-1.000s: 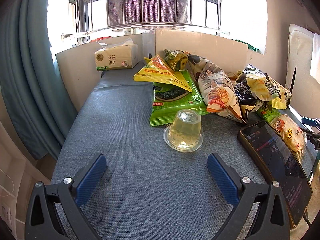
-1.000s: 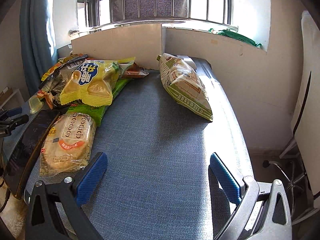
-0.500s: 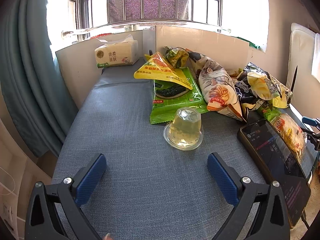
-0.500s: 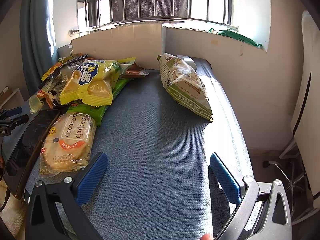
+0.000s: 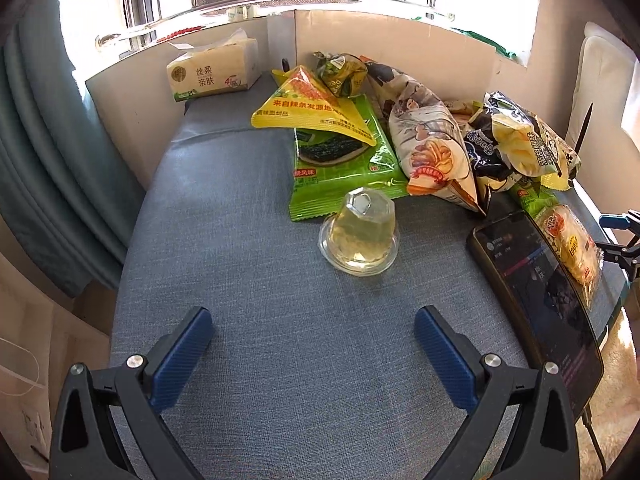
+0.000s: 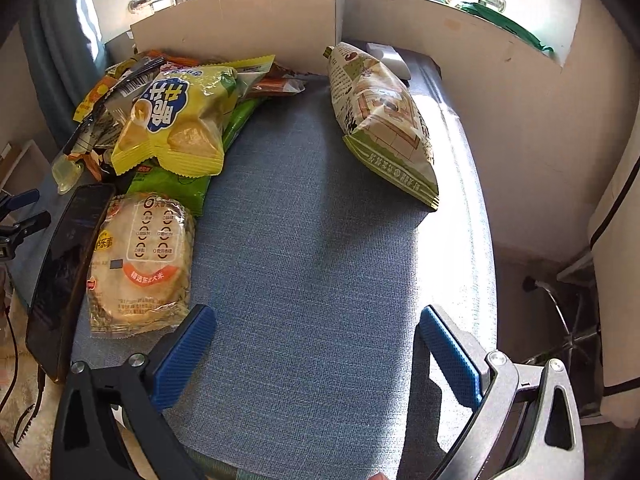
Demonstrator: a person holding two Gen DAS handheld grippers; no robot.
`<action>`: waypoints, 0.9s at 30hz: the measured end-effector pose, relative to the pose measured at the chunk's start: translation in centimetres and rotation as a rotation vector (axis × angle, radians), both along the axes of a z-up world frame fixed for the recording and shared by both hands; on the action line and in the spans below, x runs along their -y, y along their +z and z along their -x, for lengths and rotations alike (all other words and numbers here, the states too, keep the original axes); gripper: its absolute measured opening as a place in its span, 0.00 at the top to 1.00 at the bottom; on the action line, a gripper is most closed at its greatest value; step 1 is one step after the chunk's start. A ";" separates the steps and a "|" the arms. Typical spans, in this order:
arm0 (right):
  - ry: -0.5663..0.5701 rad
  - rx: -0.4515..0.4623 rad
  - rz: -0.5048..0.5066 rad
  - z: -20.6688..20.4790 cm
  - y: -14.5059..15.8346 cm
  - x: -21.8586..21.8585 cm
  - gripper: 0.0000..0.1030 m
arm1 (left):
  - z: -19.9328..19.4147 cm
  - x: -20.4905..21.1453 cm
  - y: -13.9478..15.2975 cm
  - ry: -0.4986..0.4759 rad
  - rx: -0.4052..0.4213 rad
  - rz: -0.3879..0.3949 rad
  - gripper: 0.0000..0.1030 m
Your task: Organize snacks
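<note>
On the blue cloth table a clear jelly cup stands upside down, a little ahead of my open left gripper. Behind it lie a green seaweed pack, a yellow bag and a pale chip bag. In the right wrist view my right gripper is open above bare cloth. A rice cracker pack lies just beyond its left finger, a yellow chip bag farther back, and a green-and-white bag lies apart at the right.
A dark phone on a stand sits at the table's near edge between the two views. A tissue pack rests at the back left corner. White boards wall the back. A curtain hangs left; the table drops off at the right.
Both cameras have tilted down a little and drawn slightly closer to the table. Neither gripper has changed its opening, and no snack has moved.
</note>
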State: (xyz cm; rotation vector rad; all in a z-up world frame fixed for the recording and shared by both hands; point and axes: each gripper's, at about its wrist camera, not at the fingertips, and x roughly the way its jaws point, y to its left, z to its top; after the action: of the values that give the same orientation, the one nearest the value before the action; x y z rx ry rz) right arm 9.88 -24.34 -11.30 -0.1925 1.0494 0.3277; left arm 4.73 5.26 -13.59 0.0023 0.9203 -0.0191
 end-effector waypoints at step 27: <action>-0.010 0.400 -0.189 5.3 14.0 -3.0 0.00 | 1.9 1.2 13.9 0.137 0.330 0.069 0.00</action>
State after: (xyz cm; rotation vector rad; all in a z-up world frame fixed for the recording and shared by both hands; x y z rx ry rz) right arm 4.58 -21.32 2.70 -0.0775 0.6202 0.3601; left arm 2.80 4.02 0.26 -0.1185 0.5882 0.0749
